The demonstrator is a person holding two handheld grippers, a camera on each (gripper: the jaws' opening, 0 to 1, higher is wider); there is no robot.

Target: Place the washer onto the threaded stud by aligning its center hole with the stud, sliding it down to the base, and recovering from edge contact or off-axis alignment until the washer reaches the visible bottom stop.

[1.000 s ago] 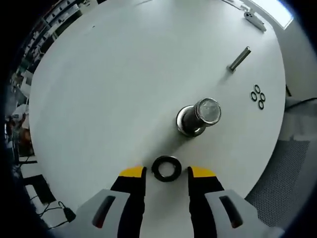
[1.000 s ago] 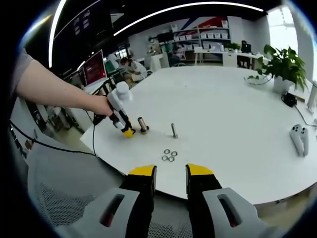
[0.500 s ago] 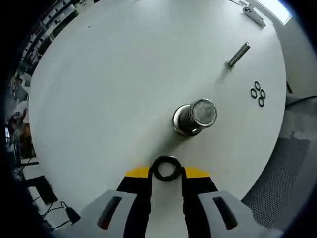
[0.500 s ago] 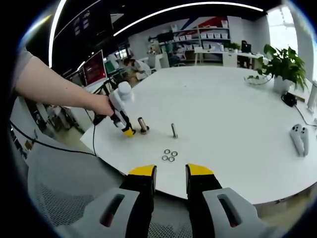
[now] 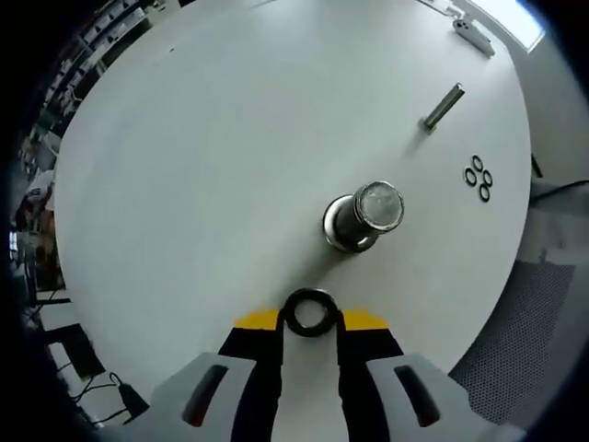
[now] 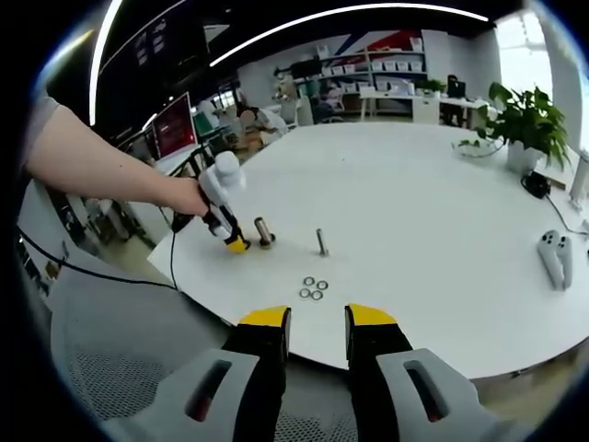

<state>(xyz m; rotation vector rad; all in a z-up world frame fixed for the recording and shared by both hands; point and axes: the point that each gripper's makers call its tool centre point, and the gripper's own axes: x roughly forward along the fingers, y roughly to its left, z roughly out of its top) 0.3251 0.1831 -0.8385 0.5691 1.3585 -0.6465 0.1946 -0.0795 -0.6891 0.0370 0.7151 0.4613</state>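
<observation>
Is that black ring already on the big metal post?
No: in the left gripper view the ring lies on the table between the left gripper tips, apart from the post.

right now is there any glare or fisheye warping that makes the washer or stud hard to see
Left gripper view: the black ring washer is sharp between the jaws; the shiny metal stud carries a bright glare on top. Right gripper view: the round white table bows from fisheye, with the stud small and vague.

Matt black washer [image 5: 309, 313], rubbery-looking, at six o'clock; polished metal threaded stud [image 5: 364, 215], glossy on top, near centre; smooth matt white table [image 5: 230, 138]; dull grey metal bolt [image 5: 443, 107] at two o'clock.
</observation>
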